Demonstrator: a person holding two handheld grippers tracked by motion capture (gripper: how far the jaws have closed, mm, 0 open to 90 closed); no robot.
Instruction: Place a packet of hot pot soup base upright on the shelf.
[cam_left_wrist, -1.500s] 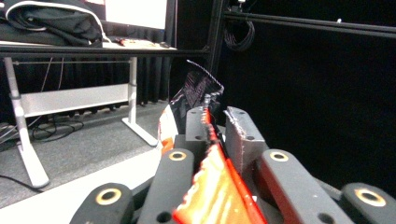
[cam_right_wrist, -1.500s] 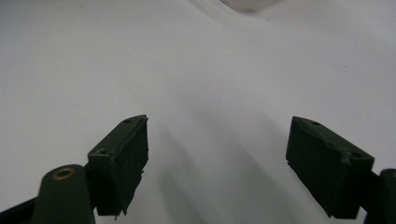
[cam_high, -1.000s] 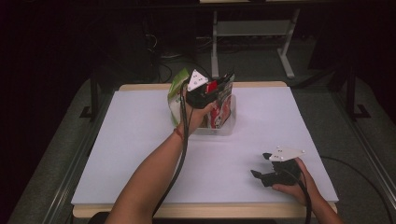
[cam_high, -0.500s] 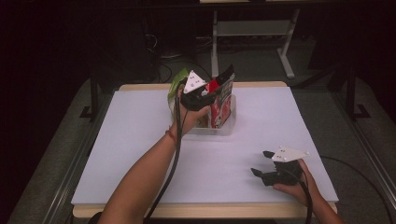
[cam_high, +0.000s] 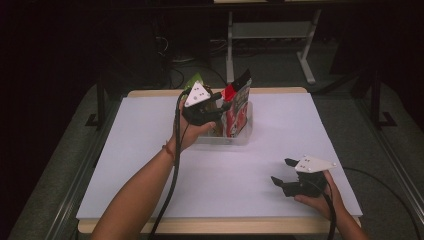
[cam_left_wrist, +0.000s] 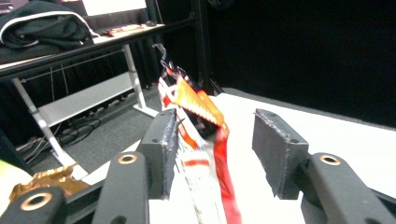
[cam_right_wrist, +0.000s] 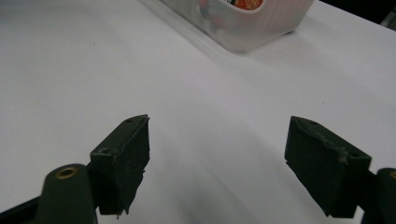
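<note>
Left to right. Green packet (cam_high: 196, 80) is seen at the far-left end of the clear bin (cam_high: 240, 138), just behind the left gripper (cam_high: 222, 100). That gripper is held over the bin's left half; compared with a second ago it has been drawn slightly toward the person and lifted a little.

Main change: its jaws have just been opening. In the left gripper view the red snack bag (cam_left_wrist: 196, 140) stands between the jaws, lying against the left pad (cam_left_wrist: 164, 149), with a clear gap to the right pad (cam_left_wrist: 275, 154). So the jaws are apart and nothing is clamped. The bag is left standing upright in the bin, top edge above the rim, leaning toward the bin's right side (cam_high: 239, 107).

Judged meaning: the bag has been placed and released; the drop-off step looks done, with only a clean retreat left. Risk: the bag's top flap could be snagged by the left pad on withdrawal and tipped out.

Right side: right gripper (cam_high: 283, 172) is rested on the white table (cam_high: 125, 165) near the front-right corner, well apart from the bin. No shift from the earlier frames. Jaws are wide apart, nothing between them (cam_right_wrist: 217, 158).
</note>
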